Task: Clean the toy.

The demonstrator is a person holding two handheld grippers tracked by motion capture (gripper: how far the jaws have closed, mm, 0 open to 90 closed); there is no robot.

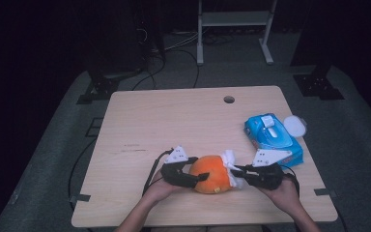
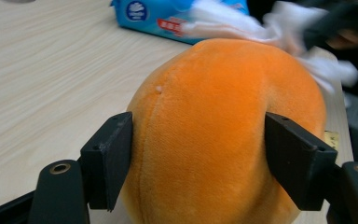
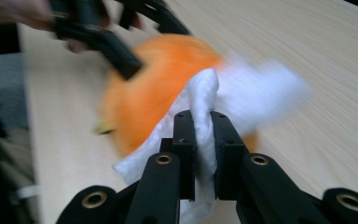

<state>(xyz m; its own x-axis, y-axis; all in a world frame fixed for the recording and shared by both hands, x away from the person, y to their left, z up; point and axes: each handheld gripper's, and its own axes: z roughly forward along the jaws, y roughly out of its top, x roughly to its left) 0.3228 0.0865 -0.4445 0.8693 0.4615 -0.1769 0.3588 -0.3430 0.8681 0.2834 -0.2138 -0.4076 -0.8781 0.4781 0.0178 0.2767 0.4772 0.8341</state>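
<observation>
Pale wood worktop (image 1: 174,125), with a round hole (image 1: 229,99) near the far edge. On the right side, a blue pack of wipes (image 1: 273,137), with a white round lid (image 1: 295,125) just beside its far right corner. At the near edge, between both hands, an orange plush ball (image 1: 210,173) resting on the worktop. Left hand-held gripper (image 1: 198,178) clamped on the near left side of the plush ball, one black pad pressed into each flank of the fabric (image 2: 214,140). Right hand-held gripper (image 1: 235,170) closed tight on a white wipe (image 1: 230,159), the cloth pinched between its two pads (image 3: 200,135) and lying against the right side of the plush ball. Wipe blurred in the right gripper view.
</observation>
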